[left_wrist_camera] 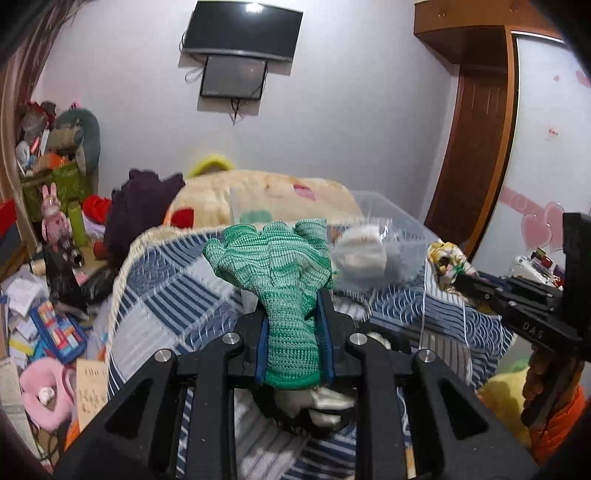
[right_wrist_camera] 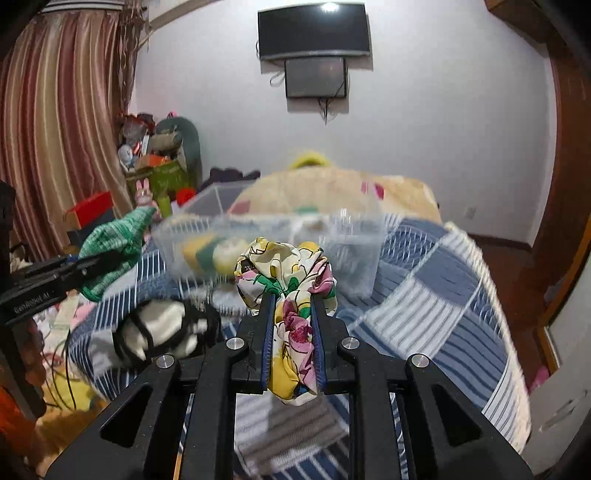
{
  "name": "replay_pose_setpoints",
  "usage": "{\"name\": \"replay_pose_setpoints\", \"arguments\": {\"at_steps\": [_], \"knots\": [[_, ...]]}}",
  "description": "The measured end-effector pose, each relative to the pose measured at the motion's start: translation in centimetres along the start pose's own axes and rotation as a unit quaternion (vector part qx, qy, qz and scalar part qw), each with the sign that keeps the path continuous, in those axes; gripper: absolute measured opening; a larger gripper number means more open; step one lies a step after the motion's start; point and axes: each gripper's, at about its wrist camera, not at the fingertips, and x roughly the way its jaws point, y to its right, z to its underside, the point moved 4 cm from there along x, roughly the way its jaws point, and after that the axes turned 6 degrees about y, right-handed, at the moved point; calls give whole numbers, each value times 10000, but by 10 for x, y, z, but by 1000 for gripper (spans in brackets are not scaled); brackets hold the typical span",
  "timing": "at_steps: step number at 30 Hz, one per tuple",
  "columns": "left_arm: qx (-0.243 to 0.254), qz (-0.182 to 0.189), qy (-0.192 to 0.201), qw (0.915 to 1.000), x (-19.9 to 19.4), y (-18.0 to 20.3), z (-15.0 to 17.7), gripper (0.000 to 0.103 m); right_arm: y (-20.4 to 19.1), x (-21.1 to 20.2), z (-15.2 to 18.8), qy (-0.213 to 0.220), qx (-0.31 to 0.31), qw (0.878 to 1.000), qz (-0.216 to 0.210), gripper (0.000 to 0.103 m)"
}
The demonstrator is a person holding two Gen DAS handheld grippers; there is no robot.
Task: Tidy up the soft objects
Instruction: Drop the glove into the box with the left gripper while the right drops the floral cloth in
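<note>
My left gripper (left_wrist_camera: 291, 314) is shut on a green knitted glove (left_wrist_camera: 280, 266) and holds it above the bed; the glove also shows in the right wrist view (right_wrist_camera: 114, 240). My right gripper (right_wrist_camera: 293, 306) is shut on a floral cloth (right_wrist_camera: 288, 273), which also shows in the left wrist view (left_wrist_camera: 448, 258). A clear plastic bin (right_wrist_camera: 354, 236) stands on the striped blue bedcover (right_wrist_camera: 424, 295) just beyond both grippers, with soft items inside. A black-and-white item (right_wrist_camera: 162, 332) lies on the bedcover under the left gripper.
A cream blanket (left_wrist_camera: 266, 195) is heaped behind the bin. Clutter, boxes and plush toys (left_wrist_camera: 55, 221) fill the floor and shelf at left. A wooden wardrobe (left_wrist_camera: 476, 147) stands at right. A TV (right_wrist_camera: 314, 31) hangs on the far wall.
</note>
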Motion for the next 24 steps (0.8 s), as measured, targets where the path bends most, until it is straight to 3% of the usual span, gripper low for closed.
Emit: {"name": "replay_pose_setpoints", "arguments": {"at_steps": [12,24], "knots": [[59,38,328,9994,32,0,-50,23,-10,25,-61,543,-212,9983,4,16],[-14,-44,-135,9999,89,-10,-47,23,-21,87,-68,126,-221,9997,-40,16]]}}
